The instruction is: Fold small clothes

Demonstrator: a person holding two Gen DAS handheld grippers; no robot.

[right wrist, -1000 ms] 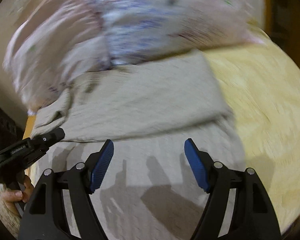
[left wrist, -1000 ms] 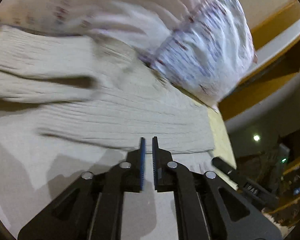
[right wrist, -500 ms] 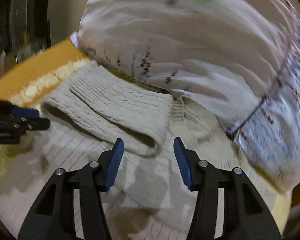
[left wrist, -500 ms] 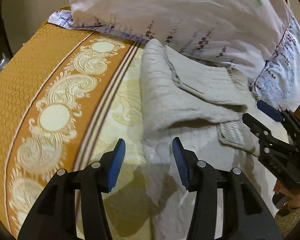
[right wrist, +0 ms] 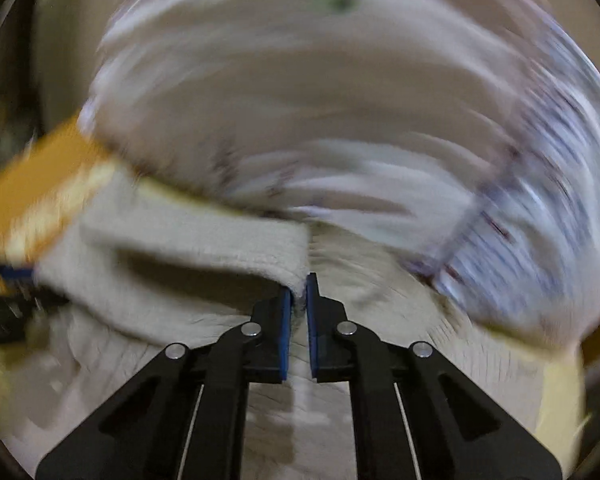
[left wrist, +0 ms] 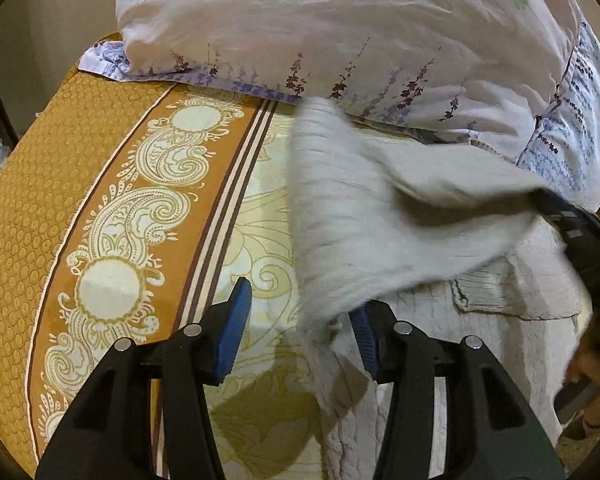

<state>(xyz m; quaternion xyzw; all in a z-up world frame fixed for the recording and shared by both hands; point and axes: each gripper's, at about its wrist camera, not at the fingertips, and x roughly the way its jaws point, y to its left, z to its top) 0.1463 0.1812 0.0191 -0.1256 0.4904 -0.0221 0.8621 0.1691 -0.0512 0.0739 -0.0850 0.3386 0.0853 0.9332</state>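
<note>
Mid-fold on a beige knit sweater [left wrist: 380,216] spread over a patterned bedspread [left wrist: 112,208], just short of a floral pillow [left wrist: 340,32].

Right gripper [right wrist: 298,296] pressed nearly together, pinching the sweater's folded edge right at the tips, cloth visibly caught in the narrow gap; rest of the right-wrist view badly blurred, so probably moving fast. Same gripper [left wrist: 572,232] visible at the far right of the left tool, with a flap of knit draped from it.

Left gripper [left wrist: 300,320] spread wide, holding nothing; raised cloth hangs just ahead of and above its right finger, bare bedspread under the left one.

Likely step: carrying a sleeve or side panel across the body. Next calls for laying that flap flat, then letting go, with the left tool free to pin or smooth the lower edge.
</note>
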